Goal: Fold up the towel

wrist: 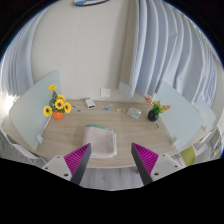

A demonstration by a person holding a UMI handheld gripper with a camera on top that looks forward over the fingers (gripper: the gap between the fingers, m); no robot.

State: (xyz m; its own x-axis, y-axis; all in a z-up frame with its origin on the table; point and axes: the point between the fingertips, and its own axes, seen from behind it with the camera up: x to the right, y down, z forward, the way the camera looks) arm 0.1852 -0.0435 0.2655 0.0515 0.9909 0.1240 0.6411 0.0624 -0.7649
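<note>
A pale folded towel [97,138] lies on the wooden table [125,130], a little beyond my fingers and nearer the left one. My gripper [112,160] is open and empty, held above the table's near edge. Its two fingers with magenta pads [77,158] stand wide apart, and nothing is between them.
A pot of yellow flowers [57,106] stands at the table's left. A small dark pot with a plant [153,112] stands at the right. Small objects [90,103] lie near the far edge. Frosted dividers [30,105] flank the table; white curtains hang behind.
</note>
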